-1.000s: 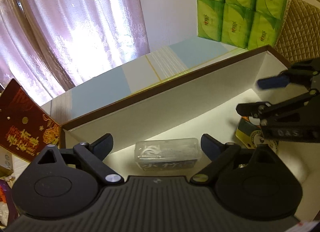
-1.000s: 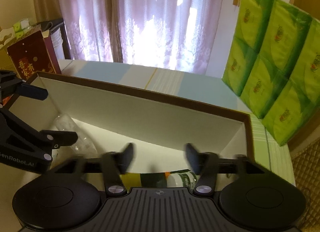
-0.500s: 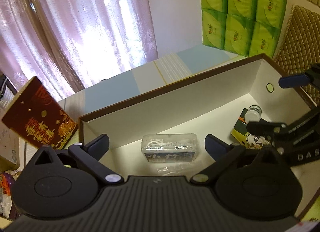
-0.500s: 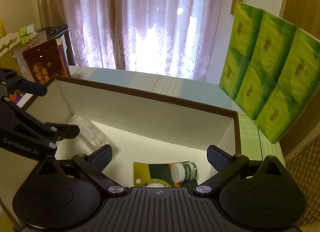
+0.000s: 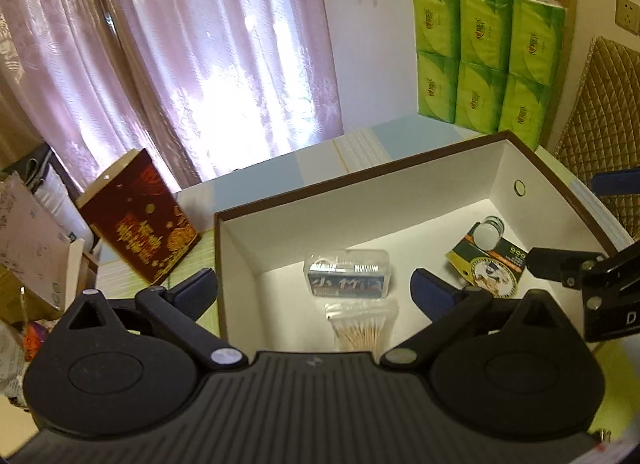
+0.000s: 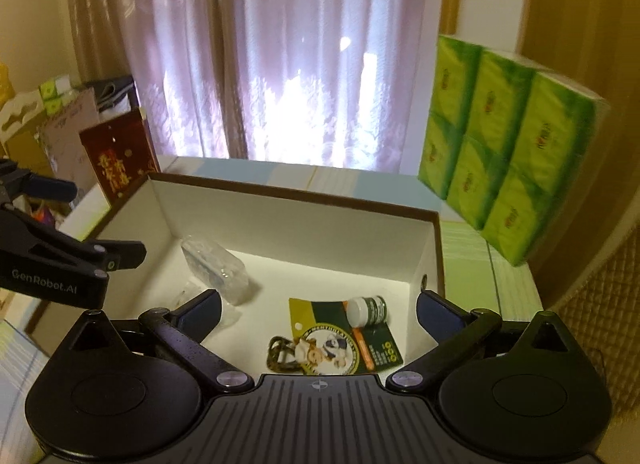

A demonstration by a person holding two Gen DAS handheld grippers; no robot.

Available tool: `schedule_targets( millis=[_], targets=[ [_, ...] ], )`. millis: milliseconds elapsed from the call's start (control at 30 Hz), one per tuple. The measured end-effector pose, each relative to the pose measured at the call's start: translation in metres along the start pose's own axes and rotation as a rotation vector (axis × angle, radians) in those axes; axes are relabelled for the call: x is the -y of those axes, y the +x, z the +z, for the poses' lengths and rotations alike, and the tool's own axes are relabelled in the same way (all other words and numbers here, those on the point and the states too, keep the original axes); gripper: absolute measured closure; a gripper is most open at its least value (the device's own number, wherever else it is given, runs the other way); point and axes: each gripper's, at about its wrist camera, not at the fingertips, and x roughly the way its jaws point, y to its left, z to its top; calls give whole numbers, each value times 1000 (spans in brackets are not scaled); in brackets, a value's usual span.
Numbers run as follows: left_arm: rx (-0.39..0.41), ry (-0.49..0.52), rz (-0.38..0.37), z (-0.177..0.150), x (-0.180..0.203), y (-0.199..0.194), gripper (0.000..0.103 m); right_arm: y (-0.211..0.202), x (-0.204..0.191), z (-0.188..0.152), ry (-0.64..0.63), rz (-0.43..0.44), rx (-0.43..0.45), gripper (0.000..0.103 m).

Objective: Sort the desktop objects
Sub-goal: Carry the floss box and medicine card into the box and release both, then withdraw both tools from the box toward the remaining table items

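— What's biggest in front of you?

— The white box (image 5: 360, 219) with a brown rim, open on the table. I hold both grippers above it.

— And inside?

— A clear plastic case (image 5: 347, 278) near the middle, a bag of cotton swabs (image 5: 362, 330) just in front of it. At the right end lies a green printed card (image 6: 344, 338) with a small white-capped jar (image 6: 366, 310) on its side upon it.

— The grippers?

— My left gripper (image 5: 314, 292) is spread wide, holding nothing. My right gripper (image 6: 318, 310) is equally wide, also empty.
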Motion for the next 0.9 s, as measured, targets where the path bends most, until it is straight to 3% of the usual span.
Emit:
schedule_targets(
  millis=[367, 900],
  targets=[
    [14, -99, 11, -31, 2, -64, 2, -59, -11, -31, 69, -32, 45, 2],
    [20, -146, 4, -76, 16, -134, 2, -125, -33, -52, 59, -4, 105, 2]
  ],
)
